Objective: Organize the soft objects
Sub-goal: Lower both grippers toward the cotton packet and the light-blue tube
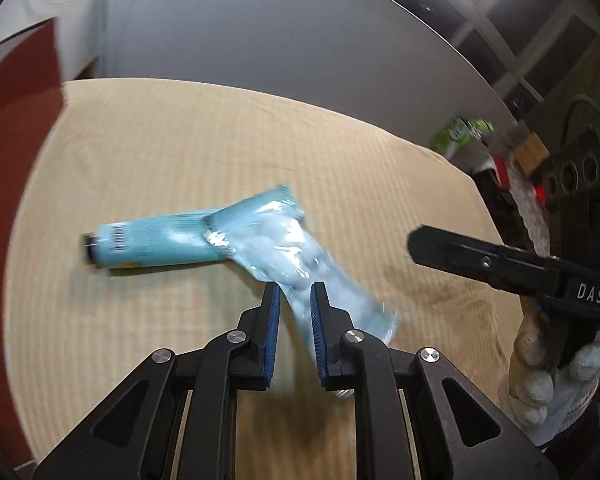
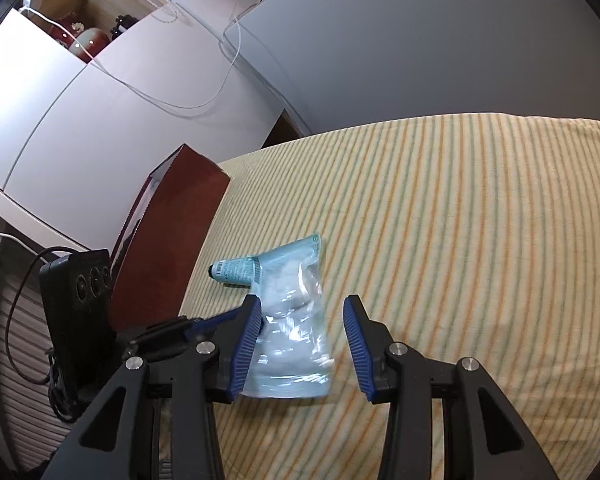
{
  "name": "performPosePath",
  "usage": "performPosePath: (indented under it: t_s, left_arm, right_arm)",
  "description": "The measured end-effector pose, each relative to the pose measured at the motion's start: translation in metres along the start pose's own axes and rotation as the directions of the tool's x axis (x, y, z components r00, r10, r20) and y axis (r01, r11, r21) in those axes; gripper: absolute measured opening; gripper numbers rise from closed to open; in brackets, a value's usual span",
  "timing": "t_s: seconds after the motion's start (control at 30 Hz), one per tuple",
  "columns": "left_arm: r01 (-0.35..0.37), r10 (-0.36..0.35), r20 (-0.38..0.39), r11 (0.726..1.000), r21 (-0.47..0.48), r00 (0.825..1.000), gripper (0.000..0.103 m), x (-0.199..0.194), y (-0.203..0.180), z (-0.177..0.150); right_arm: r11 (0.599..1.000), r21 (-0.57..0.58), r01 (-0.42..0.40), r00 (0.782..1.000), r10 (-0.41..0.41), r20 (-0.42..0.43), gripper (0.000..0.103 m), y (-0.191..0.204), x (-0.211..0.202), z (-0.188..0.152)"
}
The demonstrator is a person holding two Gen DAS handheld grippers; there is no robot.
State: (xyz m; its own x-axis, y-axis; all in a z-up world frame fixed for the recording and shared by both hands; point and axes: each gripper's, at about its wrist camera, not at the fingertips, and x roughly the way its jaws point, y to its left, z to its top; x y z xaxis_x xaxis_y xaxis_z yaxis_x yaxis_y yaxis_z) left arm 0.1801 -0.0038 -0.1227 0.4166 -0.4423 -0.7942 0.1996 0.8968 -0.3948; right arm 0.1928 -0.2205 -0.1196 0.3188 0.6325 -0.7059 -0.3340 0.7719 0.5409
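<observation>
A clear and light-blue plastic pouch [image 1: 296, 256] with white soft contents lies across a light-blue tube [image 1: 152, 246] on the striped cloth. My left gripper [image 1: 295, 294] is shut on the pouch's near part, its blue pads pinching it. In the right wrist view, the pouch [image 2: 292, 320] sits between the blue pads of my right gripper [image 2: 302, 306], which is open and not gripping it. The tube [image 2: 234, 271] pokes out to the pouch's left. The right gripper also shows in the left wrist view [image 1: 420, 240] at the right, held by a gloved hand.
A yellow striped cloth [image 2: 460, 220] covers the table. A brown box [image 2: 172, 232] stands at the table's left edge. A grey wall [image 2: 420, 48] is behind. White cabinets and cables are at the left. Clutter [image 1: 520, 152] lies beyond the right edge.
</observation>
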Motion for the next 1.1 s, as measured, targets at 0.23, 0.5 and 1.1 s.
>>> performPosePath:
  t_s: [0.23,0.5,1.1]
  left_arm:
    - [0.039,-0.037,-0.032,0.997,0.066,0.999,0.015,0.014,-0.021,0.002]
    - [-0.178,0.183,0.01,0.94,0.291,0.983,0.067,-0.03,-0.003,0.018]
    - [-0.22,0.383,-0.209,0.811,0.542,0.9,0.067,0.029,-0.003,0.056]
  right_arm:
    - [0.998,-0.043,0.053,0.998,-0.053,-0.017,0.039,-0.006,-0.013,0.003]
    - [0.945,-0.302,0.13,0.98,-0.168,-0.104,0.059,0.02,0.004,0.006]
    - [0.86,-0.494,0.128,0.943,-0.261,-0.208,0.065,0.04,0.067,0.011]
